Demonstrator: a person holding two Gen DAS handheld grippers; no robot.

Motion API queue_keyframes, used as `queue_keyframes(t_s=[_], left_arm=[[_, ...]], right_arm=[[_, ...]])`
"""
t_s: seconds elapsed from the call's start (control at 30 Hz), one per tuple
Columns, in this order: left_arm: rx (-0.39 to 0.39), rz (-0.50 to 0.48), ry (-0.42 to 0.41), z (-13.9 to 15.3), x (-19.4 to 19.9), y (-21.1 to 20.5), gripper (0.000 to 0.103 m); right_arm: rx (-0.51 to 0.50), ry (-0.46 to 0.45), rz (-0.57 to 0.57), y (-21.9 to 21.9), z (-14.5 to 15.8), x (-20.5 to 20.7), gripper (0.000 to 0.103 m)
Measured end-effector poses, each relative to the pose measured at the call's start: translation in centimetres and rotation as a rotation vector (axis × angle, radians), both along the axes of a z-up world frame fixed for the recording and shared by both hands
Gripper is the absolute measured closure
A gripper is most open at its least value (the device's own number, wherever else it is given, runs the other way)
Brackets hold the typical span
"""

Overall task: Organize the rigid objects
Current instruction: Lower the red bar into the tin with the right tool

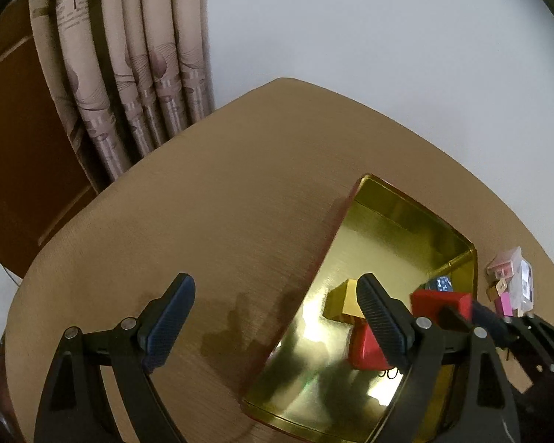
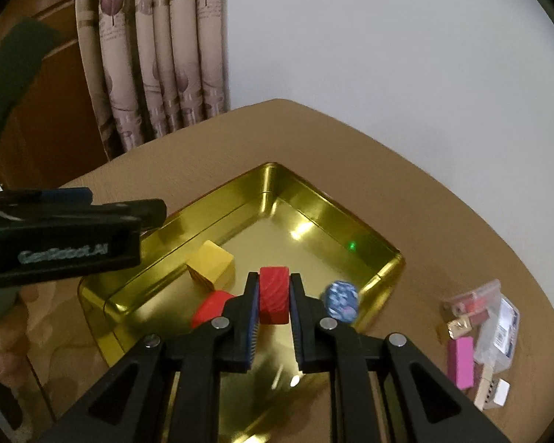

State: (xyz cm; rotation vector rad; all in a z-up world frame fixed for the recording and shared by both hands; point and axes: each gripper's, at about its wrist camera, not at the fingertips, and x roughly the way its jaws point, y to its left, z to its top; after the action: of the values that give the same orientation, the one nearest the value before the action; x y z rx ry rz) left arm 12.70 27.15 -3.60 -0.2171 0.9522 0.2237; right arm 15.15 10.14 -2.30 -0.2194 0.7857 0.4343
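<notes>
- I see the table (image 2: 210,140) first: a tan top with rounded corners, a patterned curtain (image 2: 159,55) and a pale wall behind its far edge.
- On it lies my gold tin tray (image 2: 314,206), shiny inside, low-walled, one corner pointing toward the table's far edge; the left wrist view shows its rim (image 1: 354,199) running diagonally away from me.
- My left gripper (image 1: 277,317) stands wide open with nothing between the pads; one finger hangs over bare table, the other over the tray's near-left side.
- My right gripper (image 2: 274,317) is clamped on a red block (image 2: 274,295), which sits upright between the pads above the tray floor; I cannot tell whether it touches the floor.
- A yellow block (image 2: 212,262) rests in the tray by its left wall.
- A second red block (image 2: 210,310) lies just beside the yellow one, nearer me, partly hidden by my right finger.
- A blue patterned piece (image 2: 341,301) sits by the tray's right wall, blurred.
- Near the table's right edge, outside the tray, is a loose heap: a clear plastic bag (image 2: 498,325), a pink block (image 2: 460,361) and a few small pale and gold pieces I cannot make out.
- A person's fingers (image 2: 4,354) show at the left of the right wrist view, under the left gripper's body.
</notes>
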Motion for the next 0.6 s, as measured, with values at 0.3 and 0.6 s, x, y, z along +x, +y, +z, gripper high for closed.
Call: queue_keyframes(t_s=[0.3, 0.6], left_arm=[[-0.02, 0.028, -0.005, -0.1, 0.1, 1.1, 0.016], [-0.014, 0.015, -0.002, -0.1, 0.0, 0.8, 0.016]], right_arm=[[-0.019, 0.063, 0.013, 2.5, -2.1, 3.3, 0.088], [-0.017, 0.076, 0.004, 2.7, -2.3, 5.3, 0.088]])
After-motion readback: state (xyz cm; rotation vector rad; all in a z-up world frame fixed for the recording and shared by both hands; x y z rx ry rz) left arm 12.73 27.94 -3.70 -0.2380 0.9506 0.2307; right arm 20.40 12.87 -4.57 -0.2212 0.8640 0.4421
